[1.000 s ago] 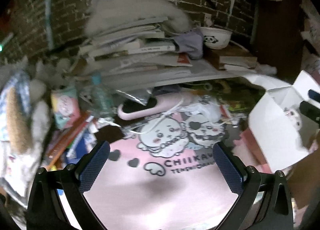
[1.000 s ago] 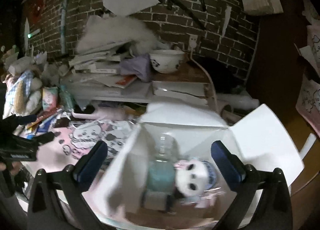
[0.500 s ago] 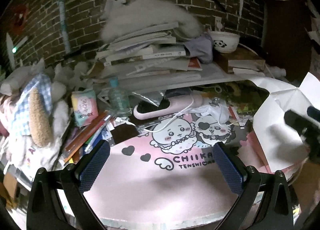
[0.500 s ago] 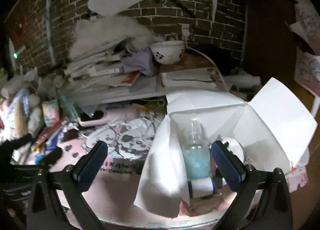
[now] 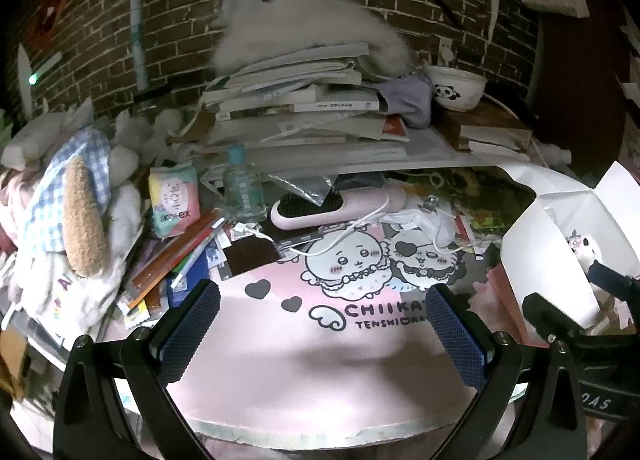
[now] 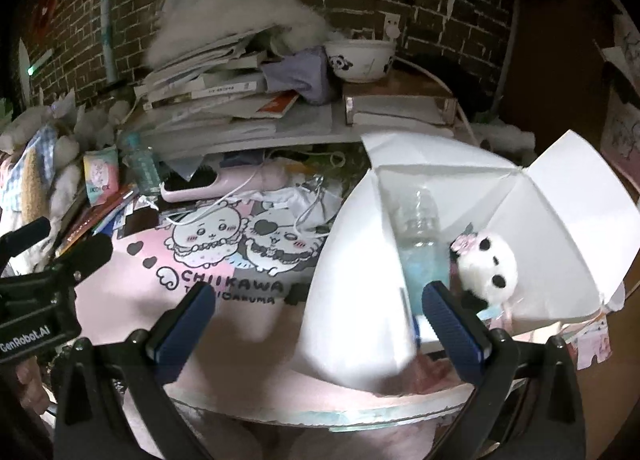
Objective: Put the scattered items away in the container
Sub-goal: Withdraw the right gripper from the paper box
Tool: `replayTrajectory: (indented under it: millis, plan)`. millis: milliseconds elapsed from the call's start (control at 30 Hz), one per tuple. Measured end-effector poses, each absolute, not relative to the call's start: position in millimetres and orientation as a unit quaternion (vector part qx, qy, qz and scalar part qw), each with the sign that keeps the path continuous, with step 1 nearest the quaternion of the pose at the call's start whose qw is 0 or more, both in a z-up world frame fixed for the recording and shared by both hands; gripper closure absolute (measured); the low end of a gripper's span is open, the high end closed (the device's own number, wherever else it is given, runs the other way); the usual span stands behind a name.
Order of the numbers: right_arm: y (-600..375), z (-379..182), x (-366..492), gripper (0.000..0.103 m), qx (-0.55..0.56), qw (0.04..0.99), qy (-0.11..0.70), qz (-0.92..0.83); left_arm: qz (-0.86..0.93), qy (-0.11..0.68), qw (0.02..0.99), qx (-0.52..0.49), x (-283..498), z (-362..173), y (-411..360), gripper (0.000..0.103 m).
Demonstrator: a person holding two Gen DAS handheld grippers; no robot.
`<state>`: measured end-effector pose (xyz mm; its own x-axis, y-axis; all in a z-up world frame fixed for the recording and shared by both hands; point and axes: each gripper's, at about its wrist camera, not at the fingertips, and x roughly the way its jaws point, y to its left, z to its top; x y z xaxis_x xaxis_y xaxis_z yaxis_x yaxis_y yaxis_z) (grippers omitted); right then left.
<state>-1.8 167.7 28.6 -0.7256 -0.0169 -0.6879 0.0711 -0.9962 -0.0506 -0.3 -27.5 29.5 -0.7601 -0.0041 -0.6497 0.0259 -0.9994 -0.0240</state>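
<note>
An open white cardboard box [image 6: 560, 216] stands on the right of the pink cartoon mat [image 5: 320, 360]; inside lie a clear bottle with blue liquid [image 6: 420, 244] and a panda plush [image 6: 486, 270]. In the left wrist view the box [image 5: 536, 244] is at the right edge. On the mat's far side lie a pink hairbrush [image 5: 336, 206], a small clear bottle [image 5: 242, 188], a Kotex pack [image 5: 174, 198] and a white cable [image 5: 360, 220]. My left gripper [image 5: 322, 330] is open over the mat's near edge, holding nothing. My right gripper [image 6: 320, 332] is open, its right finger in front of the box.
A tall stack of books and papers [image 5: 304, 108] with a white furry thing on top fills the back, with a panda bowl [image 5: 456, 90] beside it. Plush toys [image 5: 80, 204] and pencils [image 5: 180, 256] crowd the left. A brick wall is behind.
Both grippers have pulled back and up from the table, so more of the mat shows. The right gripper has withdrawn from over the box interior and shifted left.
</note>
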Motion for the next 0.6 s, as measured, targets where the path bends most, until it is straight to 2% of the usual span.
replayTrajectory:
  millis: [600]
  plan:
    - [171.9, 27.6, -3.4, 0.0, 0.369, 0.019, 0.018, -0.929, -0.94, 0.013, 0.005, 0.34, 3.4, 31.4, -24.0, 0.001]
